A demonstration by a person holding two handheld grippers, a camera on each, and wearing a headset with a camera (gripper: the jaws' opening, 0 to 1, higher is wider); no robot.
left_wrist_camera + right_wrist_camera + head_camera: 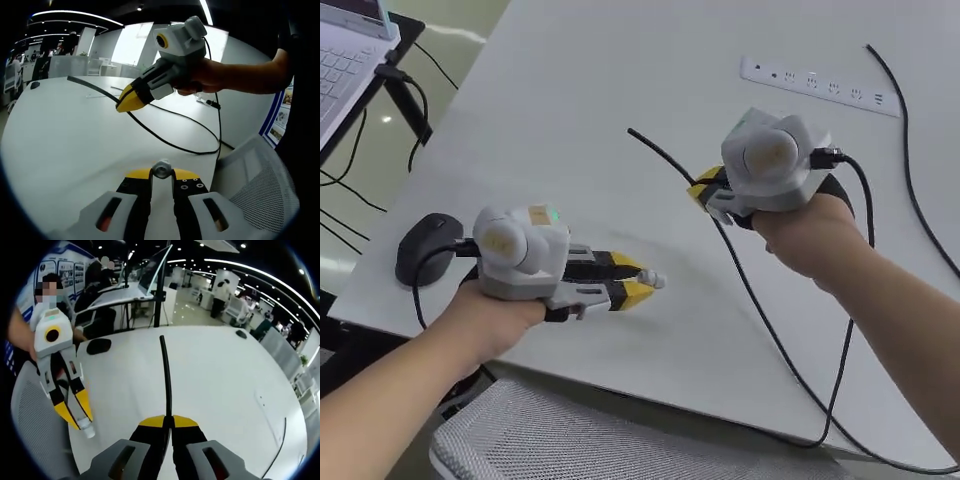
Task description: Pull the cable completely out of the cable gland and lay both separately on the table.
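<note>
The left tongs [642, 286] are clamped on the small pale cable gland [655, 281], which pokes out just past their yellow tips over the white table [570, 90]. From here it is hard to judge whether the gland touches the tabletop. The right tongs [706, 192] pinch the black cable [660, 157] between closed jaws. Its free end sticks out ahead of them and the rest trails back beneath the hand. Gland and cable are well apart. A mouse [425, 245] lies behind the left tongs.
</note>
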